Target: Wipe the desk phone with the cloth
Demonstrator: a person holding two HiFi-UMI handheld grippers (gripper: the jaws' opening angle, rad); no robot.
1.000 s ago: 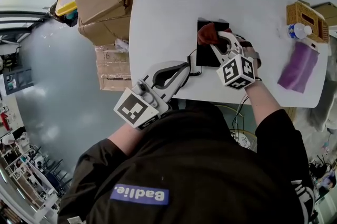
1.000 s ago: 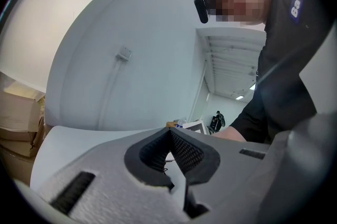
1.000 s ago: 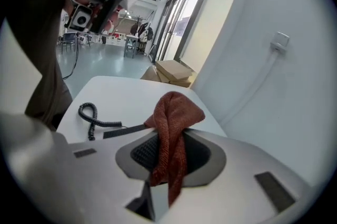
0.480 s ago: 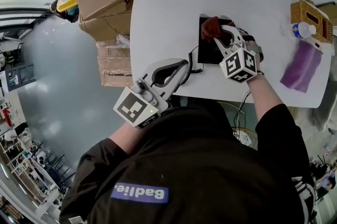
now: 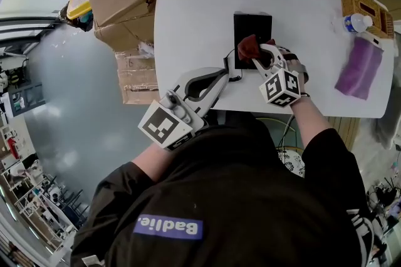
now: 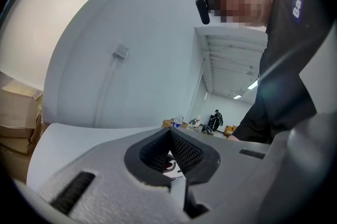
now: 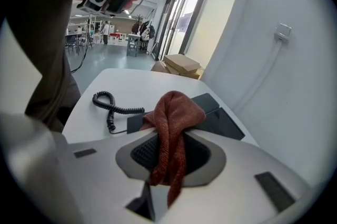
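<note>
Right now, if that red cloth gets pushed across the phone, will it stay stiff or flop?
Probably floppy: the cloth hangs in soft folds where the right gripper pinches it. Its knitted weave looks grippy, so it should drag rather than slip over the desk phone. It seems too light to shift the phone.

White table (image 5: 188, 21), grey floor (image 5: 75, 109), stacked cardboard boxes (image 5: 122, 2), tall windows (image 7: 184, 18) beyond.

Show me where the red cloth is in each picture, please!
Head view: red cloth in the middle, at the black desk phone's near edge, pinched by the right gripper.
Left gripper view: not clearly in it; only a tiny reddish speck past the jaws.
Right gripper view: cloth at centre, clamped between the jaws.
Shared landmark: the coiled cord.
</note>
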